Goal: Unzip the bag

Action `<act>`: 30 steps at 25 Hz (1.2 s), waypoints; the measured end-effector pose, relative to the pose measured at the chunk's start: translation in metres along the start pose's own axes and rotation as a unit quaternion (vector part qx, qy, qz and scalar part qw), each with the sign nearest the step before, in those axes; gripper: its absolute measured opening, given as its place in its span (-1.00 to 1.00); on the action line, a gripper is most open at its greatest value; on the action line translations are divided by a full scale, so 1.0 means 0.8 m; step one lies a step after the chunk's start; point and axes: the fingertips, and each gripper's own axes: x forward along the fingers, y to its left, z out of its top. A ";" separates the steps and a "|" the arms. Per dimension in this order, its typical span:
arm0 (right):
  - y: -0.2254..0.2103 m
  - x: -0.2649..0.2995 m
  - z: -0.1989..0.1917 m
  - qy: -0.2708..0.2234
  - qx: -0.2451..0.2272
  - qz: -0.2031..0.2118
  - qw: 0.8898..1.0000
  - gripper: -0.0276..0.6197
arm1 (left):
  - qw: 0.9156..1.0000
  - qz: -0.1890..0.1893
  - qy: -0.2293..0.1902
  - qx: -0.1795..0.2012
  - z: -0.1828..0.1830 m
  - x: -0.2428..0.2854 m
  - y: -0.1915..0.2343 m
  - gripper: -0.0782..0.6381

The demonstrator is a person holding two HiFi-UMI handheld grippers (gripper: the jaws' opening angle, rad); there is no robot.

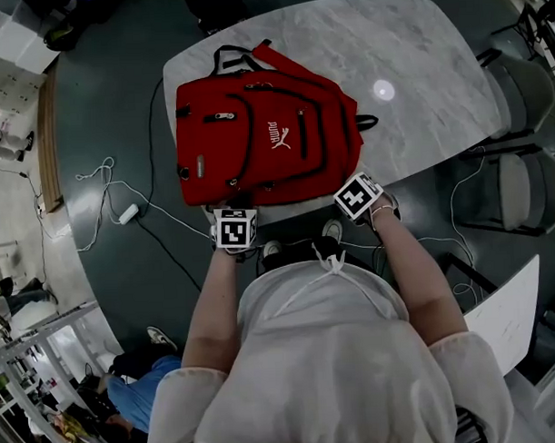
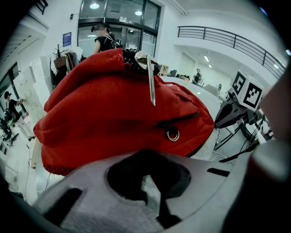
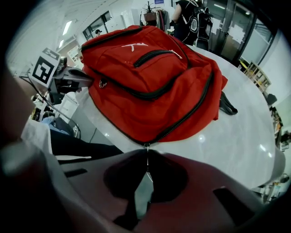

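Observation:
A red backpack [image 1: 265,126] lies flat on the marble table [image 1: 417,57], front side up. My right gripper [image 1: 347,188] sits at its near right corner. In the right gripper view that gripper [image 3: 146,160] is shut on the thin metal zipper pull [image 3: 146,154], which hangs from the slider at the end of the black main zipper [image 3: 182,118]. My left gripper [image 1: 232,211] is at the near left corner. Seen from its own camera, the left gripper [image 2: 148,157] has its jaws together just below the backpack's [image 2: 113,109] edge. No fabric shows between them.
Two chairs [image 1: 518,90] stand at the table's right side. Cables and a power adapter [image 1: 127,212] lie on the floor to the left. A white board [image 1: 508,317] leans at the lower right. A person [image 2: 102,38] stands beyond the table.

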 end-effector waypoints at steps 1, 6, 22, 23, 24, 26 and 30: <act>-0.002 0.000 -0.001 0.004 -0.002 -0.002 1.000 -0.83 | 1.000 0.000 -0.001 -0.001 -0.001 0.001 -0.001 -0.72; -0.004 0.000 -0.015 0.002 0.055 0.006 0.998 -0.82 | 1.000 -0.003 0.000 -0.004 -0.002 0.000 -0.002 -0.72; 0.008 -0.100 0.050 -0.141 0.070 -0.060 0.986 -0.77 | 0.992 -0.006 -0.120 0.025 0.056 -0.068 -0.035 -0.72; 0.009 -0.113 0.062 -0.168 0.081 -0.057 0.981 -0.77 | 0.990 -0.010 -0.138 0.028 0.071 -0.079 -0.039 -0.72; 0.011 -0.126 0.076 -0.195 0.091 -0.053 0.975 -0.77 | 0.987 -0.015 -0.159 0.029 0.088 -0.091 -0.044 -0.72; 0.016 -0.155 0.107 -0.248 0.107 -0.046 0.962 -0.78 | 0.979 -0.023 -0.200 0.030 0.123 -0.115 -0.051 -0.72; 0.034 -0.226 0.166 -0.356 0.109 -0.048 0.927 -0.78 | 0.959 -0.024 -0.280 0.041 0.192 -0.173 -0.062 -0.72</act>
